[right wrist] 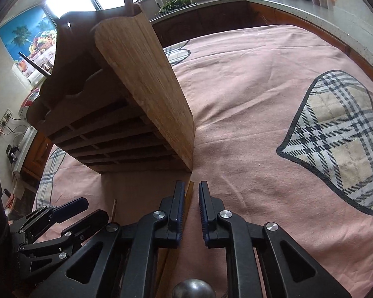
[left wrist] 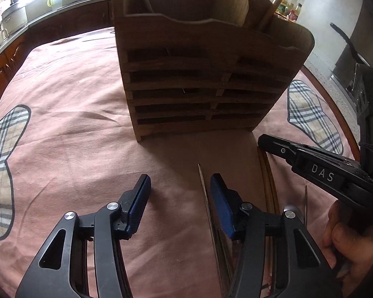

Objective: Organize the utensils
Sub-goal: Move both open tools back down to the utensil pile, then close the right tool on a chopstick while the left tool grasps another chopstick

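While its blue ribbed jaws stand wide apart, the left gripper (left wrist: 180,198) hovers over pink cloth (left wrist: 74,149), a thin metal utensil (left wrist: 206,198) lying by its right jaw. Narrowly parted, the right gripper (right wrist: 191,206) straddles a slim wooden stick (right wrist: 189,193). Just beyond stands the slatted bamboo holder (left wrist: 199,74), holding wooden utensils.

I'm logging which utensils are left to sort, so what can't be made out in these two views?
- Metal utensil, left wrist view: lower end hidden behind the left gripper.
- Wooden stick, right wrist view: mostly covered by the right gripper.
- Wooden holder contents: cut off at the top edge.
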The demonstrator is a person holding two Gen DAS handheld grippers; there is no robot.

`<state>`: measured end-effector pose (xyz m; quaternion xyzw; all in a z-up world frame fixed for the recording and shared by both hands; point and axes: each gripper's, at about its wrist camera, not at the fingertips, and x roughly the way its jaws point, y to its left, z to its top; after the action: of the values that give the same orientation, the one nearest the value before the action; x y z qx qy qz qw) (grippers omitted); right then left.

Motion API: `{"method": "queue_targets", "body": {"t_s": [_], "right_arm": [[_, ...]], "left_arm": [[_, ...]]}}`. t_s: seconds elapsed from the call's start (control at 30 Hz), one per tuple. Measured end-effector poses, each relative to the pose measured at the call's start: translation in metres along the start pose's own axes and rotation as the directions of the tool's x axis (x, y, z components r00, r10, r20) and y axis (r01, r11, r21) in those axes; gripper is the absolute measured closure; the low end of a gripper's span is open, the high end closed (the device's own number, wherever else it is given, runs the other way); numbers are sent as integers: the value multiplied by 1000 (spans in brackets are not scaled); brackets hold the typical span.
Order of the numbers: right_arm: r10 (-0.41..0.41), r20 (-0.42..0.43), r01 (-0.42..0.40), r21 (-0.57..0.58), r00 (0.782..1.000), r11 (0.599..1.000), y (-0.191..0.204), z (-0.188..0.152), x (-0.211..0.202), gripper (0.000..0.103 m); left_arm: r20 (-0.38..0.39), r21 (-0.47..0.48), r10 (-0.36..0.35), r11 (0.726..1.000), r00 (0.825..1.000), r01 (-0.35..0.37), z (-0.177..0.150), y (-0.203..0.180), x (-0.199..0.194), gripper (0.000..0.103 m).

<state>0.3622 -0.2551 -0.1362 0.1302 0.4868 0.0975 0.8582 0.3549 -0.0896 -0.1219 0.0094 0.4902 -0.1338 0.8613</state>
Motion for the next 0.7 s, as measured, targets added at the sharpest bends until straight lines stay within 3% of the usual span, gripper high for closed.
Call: {"method": "queue_targets", "body": {"t_s": [0.13, 0.27, 0.7], "right_arm": [[-6, -2, 6, -21, 1000, 1000, 2, -2, 3, 95], [-3, -1, 3, -21, 1000, 1000, 0, 0, 4, 96], [112, 50, -115, 71, 992, 991, -17, -5, -30, 98]], "left_arm": [[14, 48, 43, 998, 999, -44, -2, -7, 2, 64], [16, 61, 42, 997, 999, -43, -1, -8, 2, 93], [53, -23, -49, 998, 997, 50, -5, 30, -32, 95]]}}
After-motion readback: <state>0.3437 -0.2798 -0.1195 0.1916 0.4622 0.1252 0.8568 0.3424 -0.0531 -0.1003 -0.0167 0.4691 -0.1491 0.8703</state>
